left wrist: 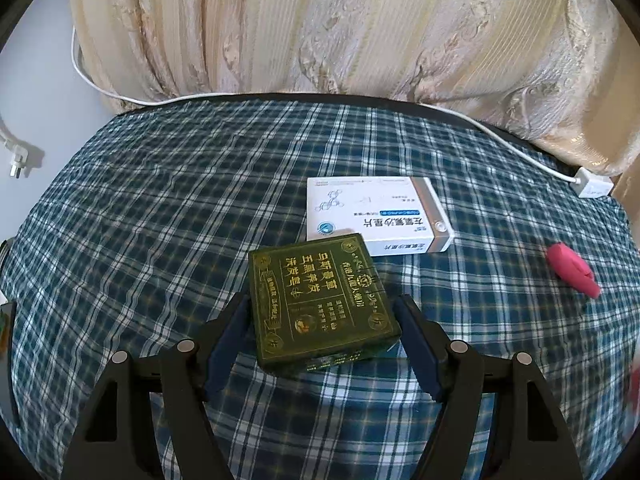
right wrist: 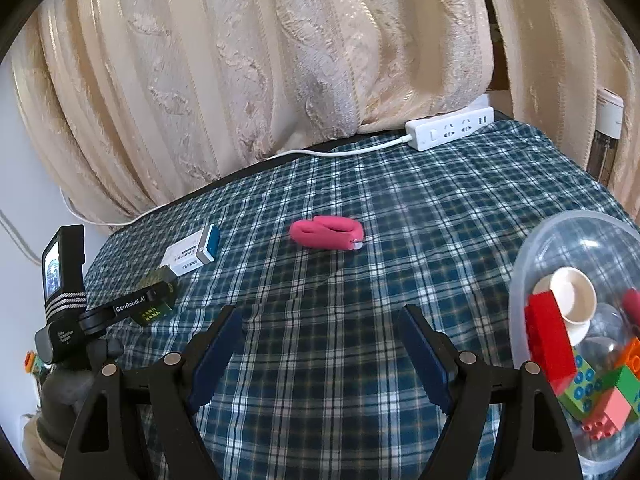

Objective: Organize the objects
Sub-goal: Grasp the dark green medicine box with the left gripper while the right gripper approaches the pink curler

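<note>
Progress, judging by how things lie: early. The clear plastic bowl [right wrist: 532,264], lower right of the right wrist view, already holds toy bricks [right wrist: 552,344] and a small cream cup [right wrist: 570,296], so some sorting looks done. Still loose on the plaid-covered desk [left wrist: 160,208]: dark green box [left wrist: 320,304], white medicine box [left wrist: 372,212], pink roll [left wrist: 572,272].

Left gripper [left wrist: 320,344]: jaws wide, straddling the near end of the green box. The left pad [left wrist: 230,340] sits just beside or maybe touching the box's edge; a gap shows on the right side, so no grip yet. Likely step in hand: closing on that box.

Right gripper [right wrist: 316,344]: jaws wide, nothing btwn them, only plaid cloth below. The pink roll sits mid-frame beyond it, well apart; prob. its next target, but that's a guess.

Green box: flat, square-ish carton, gold print and border on top, lying face up, turned a bit askew, centre-bottom of the left wrist view. Its far corner meets or overlaps the white box's near edge; can't tell which. White box: flat, blue text, a grey-blue end flap. Pink roll: soft-looking, folded on itself, right edge of the left view.

Bkgd: cream curtain [left wrist: 320,28], white power strip [right wrist: 452,128] w/ cable along the desk's far edge.
</note>
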`<act>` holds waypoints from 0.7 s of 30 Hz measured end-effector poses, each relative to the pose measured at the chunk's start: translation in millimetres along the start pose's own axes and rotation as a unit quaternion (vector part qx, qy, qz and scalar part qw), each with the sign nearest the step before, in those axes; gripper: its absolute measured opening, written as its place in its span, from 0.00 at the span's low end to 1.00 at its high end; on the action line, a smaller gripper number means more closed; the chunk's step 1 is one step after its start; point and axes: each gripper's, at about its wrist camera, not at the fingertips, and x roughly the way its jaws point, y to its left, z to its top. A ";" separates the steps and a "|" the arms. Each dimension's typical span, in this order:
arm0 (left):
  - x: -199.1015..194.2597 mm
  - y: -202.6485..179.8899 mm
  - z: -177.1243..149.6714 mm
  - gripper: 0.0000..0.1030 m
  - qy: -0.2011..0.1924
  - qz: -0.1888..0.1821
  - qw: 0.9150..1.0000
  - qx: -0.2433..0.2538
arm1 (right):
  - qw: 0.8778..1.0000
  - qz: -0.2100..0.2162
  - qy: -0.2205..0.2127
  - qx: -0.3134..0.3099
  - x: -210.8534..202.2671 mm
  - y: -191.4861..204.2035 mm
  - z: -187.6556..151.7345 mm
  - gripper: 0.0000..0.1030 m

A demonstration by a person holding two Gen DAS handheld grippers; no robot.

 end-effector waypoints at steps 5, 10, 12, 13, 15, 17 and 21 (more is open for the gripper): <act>5.5 4.6 1.2 0.72 0.007 -0.001 1.000 -0.005 | 1.000 -0.009 0.006 -0.008 15.4 1.1 9.0 0.81; 8.8 8.3 1.4 0.71 0.011 -0.006 1.000 -0.006 | 1.000 -0.022 0.012 -0.009 35.4 -1.9 20.2 0.81; 9.2 7.6 0.8 0.69 0.012 -0.006 1.000 -0.004 | 0.999 -0.028 0.017 -0.008 43.5 -3.3 23.7 0.81; 9.1 7.3 0.4 0.68 0.011 -0.005 1.000 -0.002 | 0.999 -0.029 0.020 -0.006 47.8 -4.1 25.5 0.81; 7.7 6.4 -0.5 0.68 0.008 -0.004 1.000 0.002 | 0.999 -0.030 0.026 -0.003 55.8 -5.4 28.7 0.81; 7.0 6.4 -0.5 0.68 0.007 -0.005 1.000 0.004 | 0.999 -0.029 0.032 0.002 64.3 -6.7 32.0 0.81; 1.5 7.0 -0.6 0.68 0.000 -0.011 1.000 0.004 | 0.999 -0.032 0.038 0.001 77.4 -6.7 37.9 0.81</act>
